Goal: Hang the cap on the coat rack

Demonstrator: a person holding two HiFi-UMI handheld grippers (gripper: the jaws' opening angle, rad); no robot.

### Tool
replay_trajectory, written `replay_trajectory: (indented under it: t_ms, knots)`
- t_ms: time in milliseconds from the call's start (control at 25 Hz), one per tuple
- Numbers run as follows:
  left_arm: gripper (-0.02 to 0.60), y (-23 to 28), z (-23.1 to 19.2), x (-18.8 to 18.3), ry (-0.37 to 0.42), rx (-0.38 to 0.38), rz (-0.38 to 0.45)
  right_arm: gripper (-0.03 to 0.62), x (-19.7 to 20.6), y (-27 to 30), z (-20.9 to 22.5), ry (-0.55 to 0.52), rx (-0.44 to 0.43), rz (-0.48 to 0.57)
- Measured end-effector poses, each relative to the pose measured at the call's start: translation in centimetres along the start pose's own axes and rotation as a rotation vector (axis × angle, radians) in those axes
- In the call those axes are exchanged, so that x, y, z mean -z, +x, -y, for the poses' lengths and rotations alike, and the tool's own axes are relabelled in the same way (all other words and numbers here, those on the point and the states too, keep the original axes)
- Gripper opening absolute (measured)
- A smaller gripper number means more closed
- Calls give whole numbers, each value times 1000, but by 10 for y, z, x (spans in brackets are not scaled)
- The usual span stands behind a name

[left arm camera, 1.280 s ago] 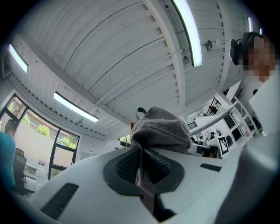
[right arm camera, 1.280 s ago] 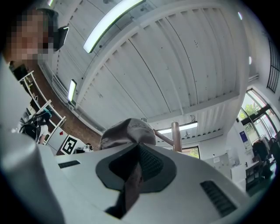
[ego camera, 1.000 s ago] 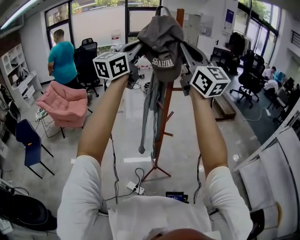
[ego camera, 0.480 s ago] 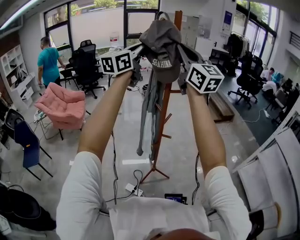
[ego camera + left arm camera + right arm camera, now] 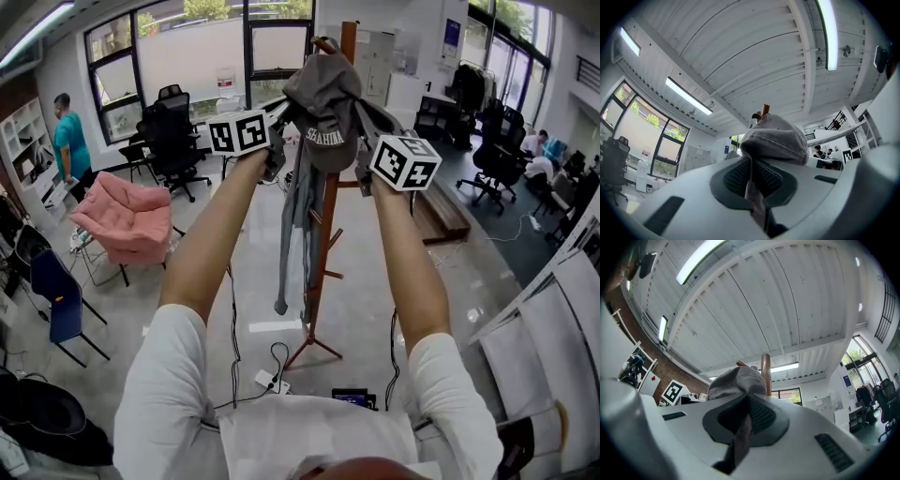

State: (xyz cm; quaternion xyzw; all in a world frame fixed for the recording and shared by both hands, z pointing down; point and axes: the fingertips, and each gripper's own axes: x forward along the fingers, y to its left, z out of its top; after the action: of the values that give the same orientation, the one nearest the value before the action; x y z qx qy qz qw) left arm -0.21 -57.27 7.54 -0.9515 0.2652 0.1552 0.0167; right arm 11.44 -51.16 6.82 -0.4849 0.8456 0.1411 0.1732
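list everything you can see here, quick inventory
cap: one, grey, held up near the coat rack's top
coat rack: one, brown wood, mid-floor
garment: one, grey, hanging on the rack
armchair: one, pink, left
folding chair: one, blue, far left
office chairs: at least two, black, by the windows and far right
person: one, teal shirt, far left
power strip: one, white, floor near the rack's foot
left gripper: one, white, shut on the cap
right gripper: one, white, shut on the cap
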Motion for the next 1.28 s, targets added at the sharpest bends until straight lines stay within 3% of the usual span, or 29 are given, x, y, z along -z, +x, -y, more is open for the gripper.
replay_trajectory:
  t_ms: [640,800,1040,1280]
  knots:
    - [21,9,-11,33,-70,12,-42,26,34,-6,14,20,24,-40]
    - [21,7,-5,46,-80,17,-12,26,44,-17,18,20,29,-37]
    - [21,-4,1,44,-43,19,44,26,46,-19,15,-41,31,-52]
    - [32,-32,12,37,71,-35,141,29,50,-33,16,-102,43,-45]
